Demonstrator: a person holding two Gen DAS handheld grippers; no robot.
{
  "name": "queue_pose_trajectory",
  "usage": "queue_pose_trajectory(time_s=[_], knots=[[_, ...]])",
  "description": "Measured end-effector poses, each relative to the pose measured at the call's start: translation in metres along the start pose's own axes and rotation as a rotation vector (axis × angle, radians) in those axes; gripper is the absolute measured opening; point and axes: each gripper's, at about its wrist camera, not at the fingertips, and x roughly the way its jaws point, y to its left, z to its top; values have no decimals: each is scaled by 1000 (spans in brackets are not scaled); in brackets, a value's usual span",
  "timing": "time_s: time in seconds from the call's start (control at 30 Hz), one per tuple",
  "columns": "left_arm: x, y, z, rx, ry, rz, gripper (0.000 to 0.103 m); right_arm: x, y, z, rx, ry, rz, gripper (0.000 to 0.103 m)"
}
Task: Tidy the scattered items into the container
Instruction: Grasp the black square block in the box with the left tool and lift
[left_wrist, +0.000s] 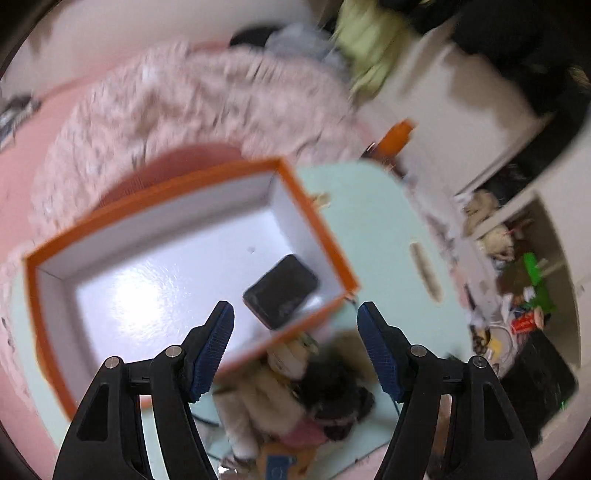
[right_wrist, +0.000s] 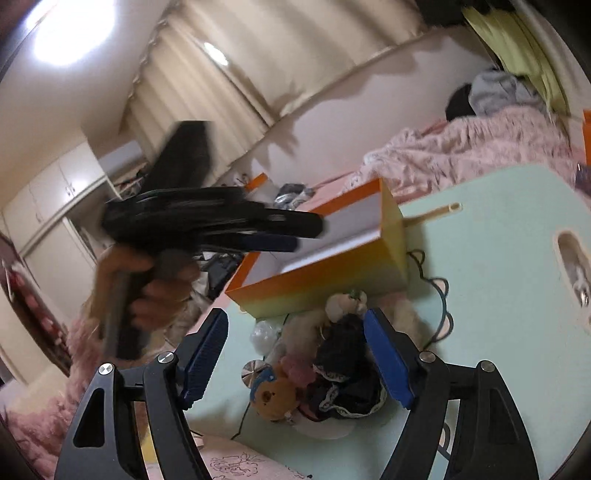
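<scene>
Phone (left_wrist: 280, 291) lies inside orange box (left_wrist: 155, 195), soft toys (right_wrist: 314, 376) beside it.

We see the orange-rimmed box (left_wrist: 155, 206) open on the mint table (left_wrist: 373, 221), a black phone (left_wrist: 280, 291) flat inside; plush toys (right_wrist: 317, 369) heaped beside it.

The orange-rimmed white cardboard box (left_wrist: 155, 258) is open on top, its floor bare but for a flat black phone-like slab (left_wrist: 280, 291) in one corner. The pale mint bench (right_wrist: 498, 295) lies free on the side with the handle slot (right_wrist: 570, 258). Just beside the box wall a heap of plush dolls (right_wrist: 332, 369) and a thin cord (right_wrist: 439, 295) crowd the bench. A pink fuzzy blanket (left_wrist: 184, 107) banks up behind the box.
</scene>
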Motion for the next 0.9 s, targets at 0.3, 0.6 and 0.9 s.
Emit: queue_pose_trajectory(time_s=[0.3, 0.6, 0.9], knots=[[50, -2, 19, -22, 115, 22, 70, -9, -6, -3, 39, -3, 21, 76], [49, 10, 19, 20, 92, 128, 70, -10, -16, -5, 89, 1, 34, 76], [12, 43, 24, -52, 6, 125, 70, -9, -15, -6, 85, 8, 33, 76]])
